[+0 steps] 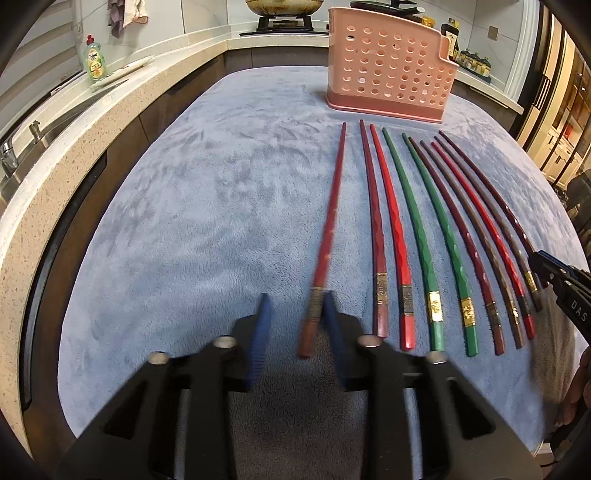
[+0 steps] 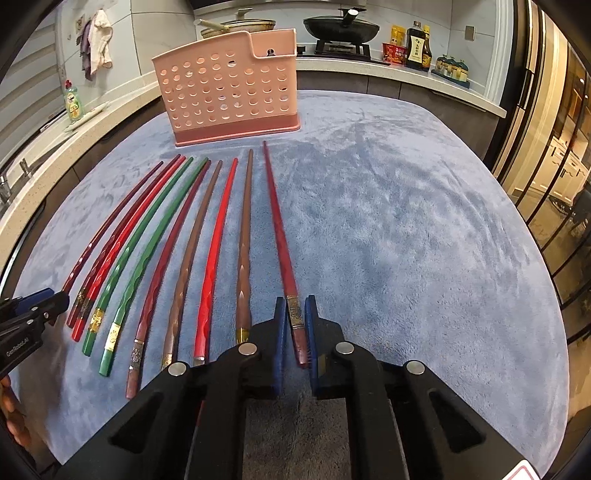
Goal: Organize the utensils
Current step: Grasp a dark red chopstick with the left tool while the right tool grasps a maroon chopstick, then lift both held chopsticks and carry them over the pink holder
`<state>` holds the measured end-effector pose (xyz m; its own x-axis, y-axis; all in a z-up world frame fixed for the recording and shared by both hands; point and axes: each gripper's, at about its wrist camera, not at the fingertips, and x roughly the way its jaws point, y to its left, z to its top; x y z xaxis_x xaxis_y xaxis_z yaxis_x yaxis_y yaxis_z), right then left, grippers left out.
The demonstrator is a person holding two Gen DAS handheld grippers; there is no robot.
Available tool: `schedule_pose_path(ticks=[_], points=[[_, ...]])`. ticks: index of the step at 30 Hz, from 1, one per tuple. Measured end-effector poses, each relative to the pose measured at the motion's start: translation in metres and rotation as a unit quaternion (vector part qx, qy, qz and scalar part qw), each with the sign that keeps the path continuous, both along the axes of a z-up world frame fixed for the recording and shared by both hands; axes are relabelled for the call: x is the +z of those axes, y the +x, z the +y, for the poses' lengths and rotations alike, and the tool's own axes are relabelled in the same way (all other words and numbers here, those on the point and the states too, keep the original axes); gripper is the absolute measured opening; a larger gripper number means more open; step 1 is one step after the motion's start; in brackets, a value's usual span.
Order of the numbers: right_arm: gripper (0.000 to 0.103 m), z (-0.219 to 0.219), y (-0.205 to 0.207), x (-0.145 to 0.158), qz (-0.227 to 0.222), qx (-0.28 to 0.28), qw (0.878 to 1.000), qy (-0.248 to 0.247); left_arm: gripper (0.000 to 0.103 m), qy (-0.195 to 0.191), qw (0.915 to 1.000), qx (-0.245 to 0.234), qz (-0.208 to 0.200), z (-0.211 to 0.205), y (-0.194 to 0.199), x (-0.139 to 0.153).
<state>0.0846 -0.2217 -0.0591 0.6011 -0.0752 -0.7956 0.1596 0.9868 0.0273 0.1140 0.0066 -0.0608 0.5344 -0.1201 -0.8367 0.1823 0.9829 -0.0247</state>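
Several chopsticks, red, green, brown and dark red, lie in a row on the blue cloth (image 1: 184, 221), tips toward a pink perforated utensil holder (image 1: 391, 70), which also shows in the right wrist view (image 2: 229, 88). My left gripper (image 1: 295, 325) is open around the handle of the leftmost red chopstick (image 1: 328, 229), which looks blurred and touches the right pad. My right gripper (image 2: 295, 332) has its blue pads close on the handle of the rightmost dark red chopstick (image 2: 280, 229). Each gripper shows at the edge of the other view, the right one (image 1: 554, 277) and the left one (image 2: 37, 306).
A stone counter (image 1: 110, 122) curves along the left with a sink, tap and a green dish soap bottle (image 1: 94, 59). A stove with pans (image 2: 341, 26) and sauce bottles (image 2: 417, 46) stand behind the holder. Glass cabinet doors (image 2: 546, 166) are on the right.
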Motion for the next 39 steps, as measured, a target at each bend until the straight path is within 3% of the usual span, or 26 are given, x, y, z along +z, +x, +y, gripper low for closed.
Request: schedule_pose_path(ticks=[1, 6, 20, 30, 39], points=[[0.008, -0.001, -0.003, 0.002, -0.002, -0.001, 1.000, 0.001, 0.012, -0.004, 1.0000, -0.001, 0.001, 0.001, -0.001, 0.001], [0.008, -0.006, -0.022, 0.021, -0.022, -0.006, 1.000, 0.004, 0.011, -0.026, 0.9996, -0.003, 0.007, 0.006, -0.006, 0.007], [0.007, -0.024, -0.071, 0.100, -0.108, -0.025, 0.994, 0.015, 0.007, -0.048, 0.9976, 0.002, -0.050, 0.028, -0.038, 0.068], [0.007, -0.036, -0.062, 0.154, -0.160, -0.026, 0.986, 0.030, 0.007, -0.062, 0.9918, -0.008, -0.111, 0.028, -0.026, 0.137], [0.007, -0.043, -0.028, 0.192, -0.187, -0.021, 0.981, 0.043, 0.007, -0.067, 0.9862, -0.017, -0.151, 0.013, 0.018, 0.186]])
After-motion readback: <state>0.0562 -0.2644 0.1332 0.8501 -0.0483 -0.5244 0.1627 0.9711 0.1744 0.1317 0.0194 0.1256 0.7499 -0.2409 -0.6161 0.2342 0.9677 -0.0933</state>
